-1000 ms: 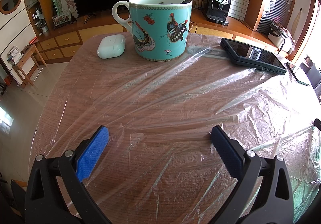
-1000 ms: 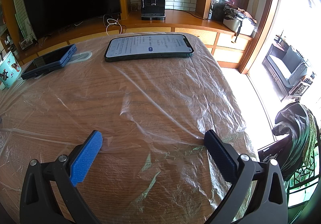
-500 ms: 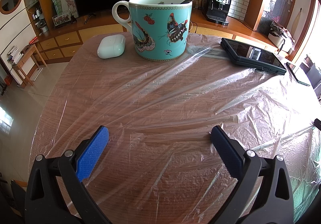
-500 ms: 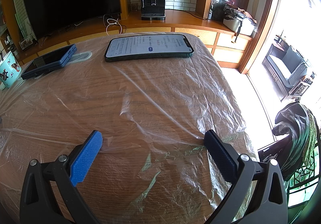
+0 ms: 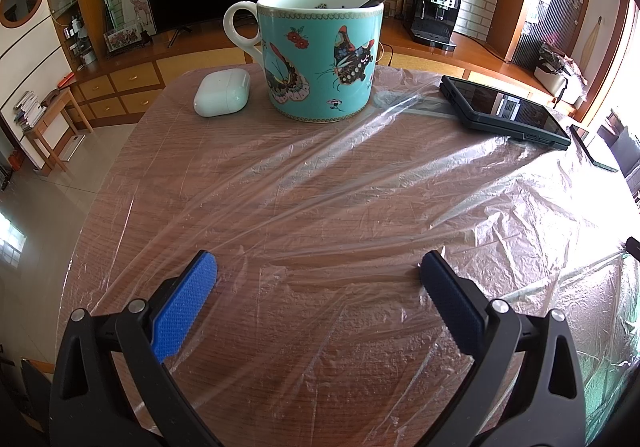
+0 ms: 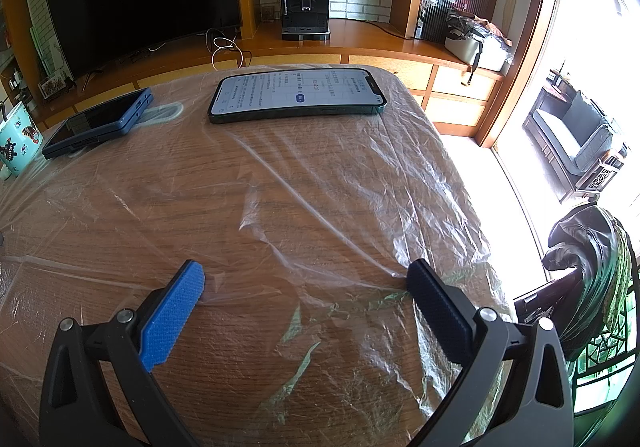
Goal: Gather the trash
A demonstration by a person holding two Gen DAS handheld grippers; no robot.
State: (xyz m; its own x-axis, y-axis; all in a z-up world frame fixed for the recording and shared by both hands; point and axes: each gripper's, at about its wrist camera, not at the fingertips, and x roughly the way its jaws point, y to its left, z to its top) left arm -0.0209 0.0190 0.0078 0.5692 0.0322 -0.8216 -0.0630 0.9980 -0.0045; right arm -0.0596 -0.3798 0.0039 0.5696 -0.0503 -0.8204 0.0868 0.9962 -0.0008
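A wrinkled sheet of clear plastic film (image 5: 360,183) (image 6: 320,183) lies spread over the round wooden table (image 5: 104,199) (image 6: 432,135). My left gripper (image 5: 318,267) hovers low over the film at the table's near side, open, with nothing between its blue pads. My right gripper (image 6: 306,275) is open too, just above the film near the table's right edge, and holds nothing. No loose piece of trash shows in either view apart from the film.
On the film stand a turquoise butterfly mug (image 5: 320,59) (image 6: 14,143) with a spoon, a white earbud case (image 5: 222,93), a dark blue phone (image 5: 506,111) (image 6: 100,121) and a lit phone (image 6: 296,95). A chair with dark clothing (image 6: 588,271) stands right of the table.
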